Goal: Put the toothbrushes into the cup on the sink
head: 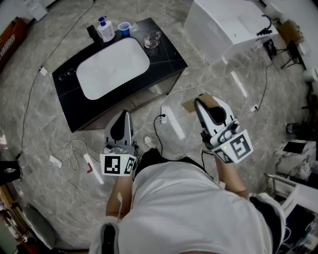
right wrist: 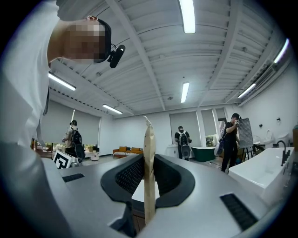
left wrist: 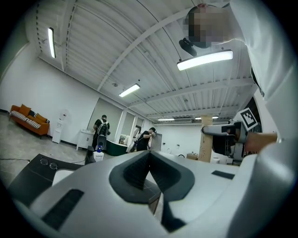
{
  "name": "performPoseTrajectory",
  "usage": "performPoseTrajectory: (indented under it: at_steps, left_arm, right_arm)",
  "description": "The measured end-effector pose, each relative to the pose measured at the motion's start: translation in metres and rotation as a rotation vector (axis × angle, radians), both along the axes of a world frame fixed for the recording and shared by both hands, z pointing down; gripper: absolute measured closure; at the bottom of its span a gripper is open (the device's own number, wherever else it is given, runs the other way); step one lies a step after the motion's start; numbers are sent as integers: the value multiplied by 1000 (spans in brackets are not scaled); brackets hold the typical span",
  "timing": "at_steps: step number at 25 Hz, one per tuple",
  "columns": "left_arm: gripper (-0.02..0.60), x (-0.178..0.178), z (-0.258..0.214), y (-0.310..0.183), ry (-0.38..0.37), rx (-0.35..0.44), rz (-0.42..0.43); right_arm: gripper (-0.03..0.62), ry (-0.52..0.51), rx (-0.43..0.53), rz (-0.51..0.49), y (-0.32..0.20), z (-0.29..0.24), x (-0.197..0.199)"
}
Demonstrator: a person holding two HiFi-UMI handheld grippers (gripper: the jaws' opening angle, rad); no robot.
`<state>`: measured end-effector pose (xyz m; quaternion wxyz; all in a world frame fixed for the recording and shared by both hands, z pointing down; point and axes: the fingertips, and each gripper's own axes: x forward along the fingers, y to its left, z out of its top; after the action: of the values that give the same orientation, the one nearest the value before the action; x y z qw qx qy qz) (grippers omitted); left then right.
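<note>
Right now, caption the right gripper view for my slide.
Right tongs shut on a pale wooden toothbrush under ceiling lights.

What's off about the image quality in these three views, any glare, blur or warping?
Head view: evenly lit, sharp, white sink slightly washed out. Left gripper view: strong fisheye, black corners, ceiling light blown out. Right gripper view: same fisheye and dark corners; the toothbrush close to the lens looks soft.

Left gripper point(head: 124, 115) closed, right gripper point(head: 198, 102) pinching a thin tan strip point(right wrist: 149, 153).
</note>
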<state>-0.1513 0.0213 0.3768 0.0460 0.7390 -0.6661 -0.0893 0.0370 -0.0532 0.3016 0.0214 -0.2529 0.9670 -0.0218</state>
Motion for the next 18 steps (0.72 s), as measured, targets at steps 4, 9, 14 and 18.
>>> performPoseTrajectory:
  at_steps: [4,9,14,18]
  left_arm:
    - [578,-21,-1,-14,9,14,13]
    - [578,-43,0,-26,23,27,22]
    - [578,-47,-3,-33,38,41,40]
    - [578,-49,-5,-39,43,43,41]
  right_arm:
    - [514,7,22,44,-13,-7,-9]
    - [514,15,62,90,-27,-19,-16]
    - [514,14,75,118,-34,-28,-16]
    - [514,7,83,110,-39,-34,-21]
